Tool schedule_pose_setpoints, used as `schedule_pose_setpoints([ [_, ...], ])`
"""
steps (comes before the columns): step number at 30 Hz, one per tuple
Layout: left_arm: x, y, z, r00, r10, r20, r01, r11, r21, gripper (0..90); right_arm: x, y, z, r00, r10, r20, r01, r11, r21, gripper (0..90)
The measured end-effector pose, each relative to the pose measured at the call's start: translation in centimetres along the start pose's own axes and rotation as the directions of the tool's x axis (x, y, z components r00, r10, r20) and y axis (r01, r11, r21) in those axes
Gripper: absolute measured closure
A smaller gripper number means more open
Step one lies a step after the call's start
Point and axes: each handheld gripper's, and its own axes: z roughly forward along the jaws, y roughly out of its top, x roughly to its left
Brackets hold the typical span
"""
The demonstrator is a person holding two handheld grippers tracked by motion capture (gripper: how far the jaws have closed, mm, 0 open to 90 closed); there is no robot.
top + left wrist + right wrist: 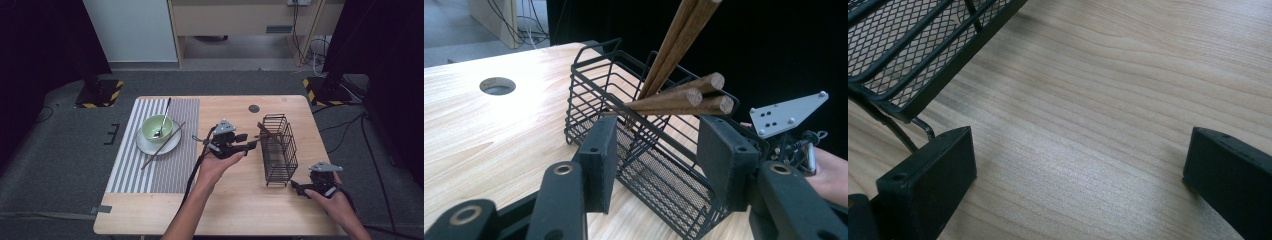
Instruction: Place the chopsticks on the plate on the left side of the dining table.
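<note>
You already have several brown wooden chopsticks (674, 97) lodged in the black wire-mesh basket (279, 150), their ends poking out over its rim. One long brown chopstick (162, 146) is left, lying across the white plate (172, 145) under the pale green bowl (156, 128) on the striped grey placemat (150, 165), with a metal spoon (162, 120) resting in the bowl. Your left gripper (245, 146) hovers just beside the basket, jaws half apart and holding nothing. Your right gripper (296, 187) sits low over the light wooden table (235, 200) at the basket's near corner, jaws wide and empty. I judge the loading mostly done.
</note>
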Motion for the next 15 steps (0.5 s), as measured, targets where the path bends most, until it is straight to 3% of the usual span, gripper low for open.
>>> schedule_pose_setpoints([
  [15, 0.39, 0.90, 0.31, 0.9994, -0.022, -0.028, 0.021, 0.9994, -0.027, 56.2, 0.00, 0.00, 0.00, 1.0000, 0.000, 0.000, 0.000, 1.000, 0.000, 0.6],
])
